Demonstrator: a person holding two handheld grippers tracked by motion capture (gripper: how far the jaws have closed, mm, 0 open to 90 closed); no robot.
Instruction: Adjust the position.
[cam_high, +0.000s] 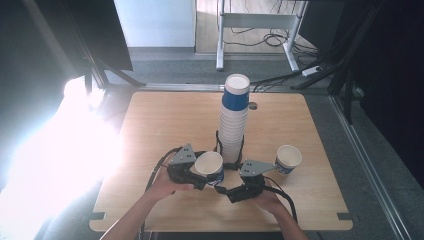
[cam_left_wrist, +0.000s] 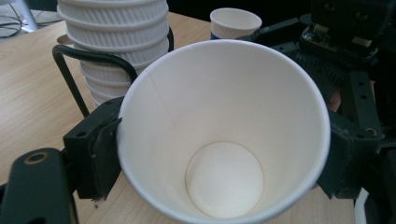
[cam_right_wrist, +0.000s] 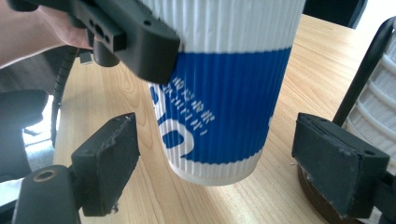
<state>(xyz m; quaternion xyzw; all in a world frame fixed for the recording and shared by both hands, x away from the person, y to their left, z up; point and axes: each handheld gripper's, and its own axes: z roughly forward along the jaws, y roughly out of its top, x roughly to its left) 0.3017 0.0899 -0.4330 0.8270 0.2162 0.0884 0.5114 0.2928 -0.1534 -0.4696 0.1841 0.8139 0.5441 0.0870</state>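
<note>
— Cup (cam_left_wrist: 224, 135), white ribbed paper with a blue band: how will it handle?

— Light, thin-walled, easy to crush. It's upright on the wooden bench (cam_high: 150, 130), clamped at the rim in my left tool (cam_high: 207, 181).

— And your right tool (cam_right_wrist: 224, 163)?

— Jaws apart, either side of the cup's base, not touching. I'd grip the ribbed wall low down, gently.

— Beyond it?

— The tall stack of white ribbed cups (cam_high: 233, 125), then a lone paper cup (cam_high: 288, 159).
</note>
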